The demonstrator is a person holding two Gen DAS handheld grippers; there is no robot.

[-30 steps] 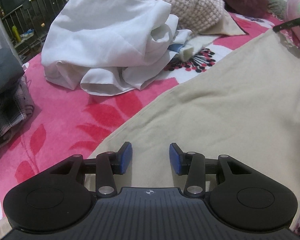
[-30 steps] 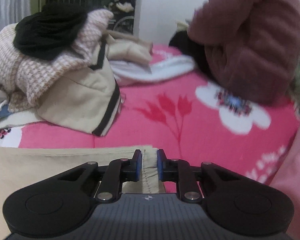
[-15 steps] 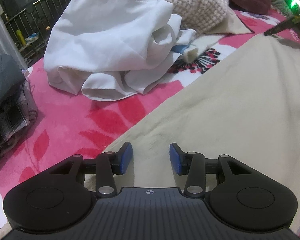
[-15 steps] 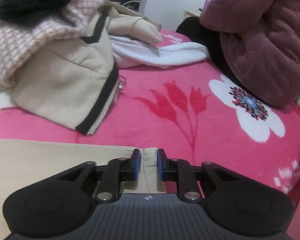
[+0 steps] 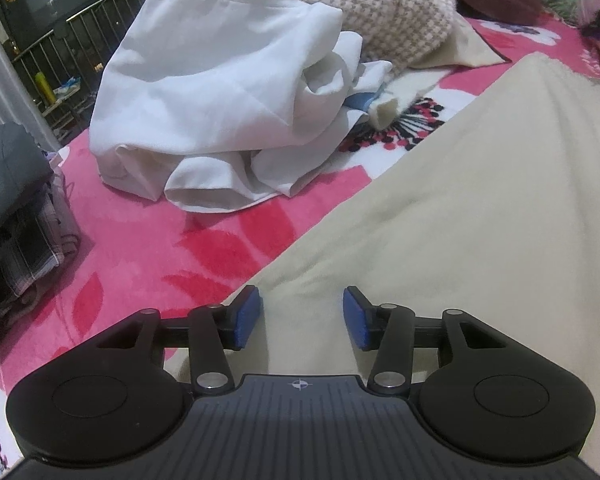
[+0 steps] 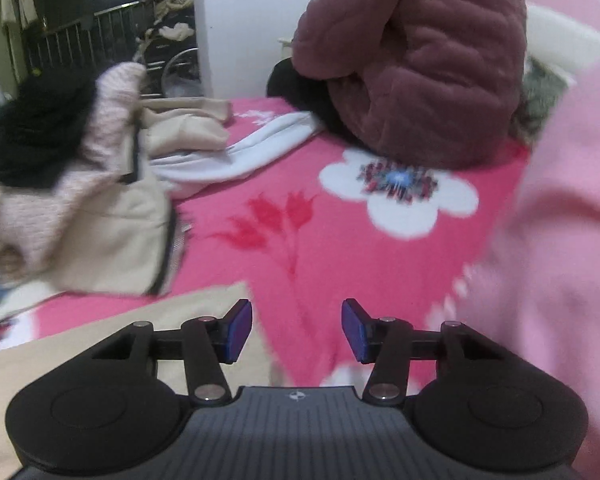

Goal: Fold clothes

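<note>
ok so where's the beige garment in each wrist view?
Left wrist: beige garment fills the right half, running under the open left tool.
Right wrist: only its corner shows, lower left, beside the open right tool, whose jaws have just been opening, nothing between them.
Shared landmark: the houndstooth knit.

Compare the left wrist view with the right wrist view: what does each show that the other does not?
Only the left wrist view shows the crumpled white garment, the folded dark and plaid stack at the left edge, and the left hand-held gripper, open over the beige garment.

Only the right wrist view shows the maroon quilted jacket, a black garment on the pile, and the right hand-held gripper, whose jaws have just been opening, with nothing between them.

Both show the pink floral blanket, the beige garment and the houndstooth knit.
</note>
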